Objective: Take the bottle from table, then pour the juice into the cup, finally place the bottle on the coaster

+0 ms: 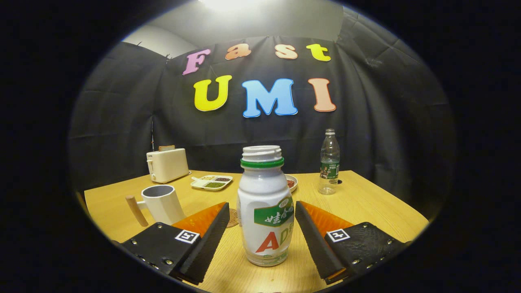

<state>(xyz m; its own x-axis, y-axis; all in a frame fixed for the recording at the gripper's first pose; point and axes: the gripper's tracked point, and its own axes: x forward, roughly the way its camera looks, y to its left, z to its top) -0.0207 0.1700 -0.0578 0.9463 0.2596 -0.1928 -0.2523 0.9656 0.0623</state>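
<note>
A white bottle (265, 207) with a green neck ring and no cap stands upright on the wooden table (366, 203), between my two fingers. My gripper (262, 228) is open, with a gap on each side of the bottle, so neither finger touches it. A white cup (162, 203) with a wooden handle stands to the left, beyond the left finger. A round woven coaster (233, 217) lies on the table just behind the left finger, mostly hidden by that finger and the bottle.
A white toaster (167, 164) stands at the back left. A divided tray of grains (211, 182) and a small dish (291, 182) lie behind the bottle. A clear plastic water bottle (329, 162) stands at the back right.
</note>
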